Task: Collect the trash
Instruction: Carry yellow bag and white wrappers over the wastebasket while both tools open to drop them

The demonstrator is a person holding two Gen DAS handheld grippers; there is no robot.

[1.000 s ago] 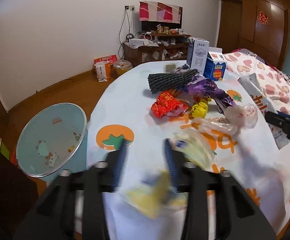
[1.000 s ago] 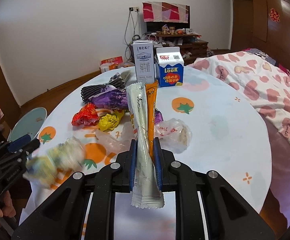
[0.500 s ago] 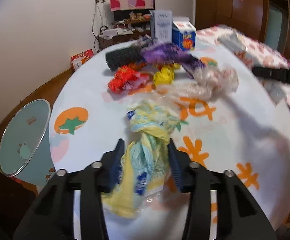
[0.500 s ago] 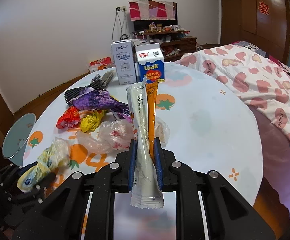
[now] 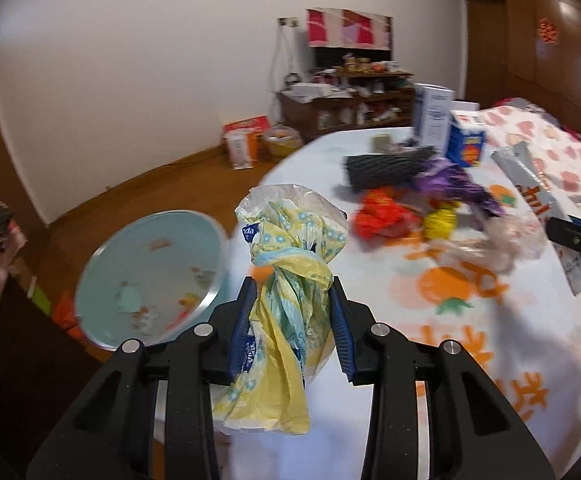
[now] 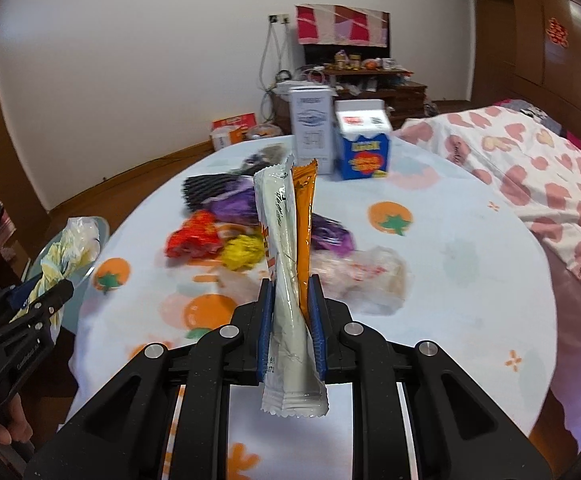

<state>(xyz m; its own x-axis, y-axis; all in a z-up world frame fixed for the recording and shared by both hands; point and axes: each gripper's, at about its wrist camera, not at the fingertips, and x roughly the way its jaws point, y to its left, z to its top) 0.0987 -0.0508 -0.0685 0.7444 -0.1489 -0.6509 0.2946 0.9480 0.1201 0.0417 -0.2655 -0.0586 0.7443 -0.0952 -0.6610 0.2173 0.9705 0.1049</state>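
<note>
- I am in a room with a white wall, a brown wood floor and a round table [image 6: 470, 256] with a white cloth that has orange fruit pictures on it.
- My left gripper [image 5: 292, 320] is closing its jaws on a knotted yellow and blue plastic bag [image 5: 290, 276]. The bag sits between the blue pads, and its sides touch them.
- The bag is up off the table, at the table's left edge, with its puffy top sticking up past the pads.
- Just to the left of it, down on the floor, is a light blue trash bin [image 5: 150, 276] with a few bits inside.
- My right gripper [image 6: 291, 312] is pressed tight on two long snack wrappers, a white wrapper [image 6: 284, 264] and an orange wrapper [image 6: 304, 216], standing up side by side.
- On the table behind them lies a clear crumpled plastic bag [image 6: 364, 276].
- A little farther is a pile of trash: a red wrapper [image 6: 190, 238], a yellow crumpled wrapper [image 6: 244, 252], a purple wrapper [image 6: 232, 202] and a black ridged wrapper [image 6: 204, 188].
- Near the far edge stand a blue milk carton [image 6: 364, 146] and a white carton [image 6: 312, 124], side by side.
- To the right of the table is a bed cover [image 6: 530, 168] with pink hearts.
- By the far wall is a dark wood shelf [image 6: 354, 80] full of small things.
</note>
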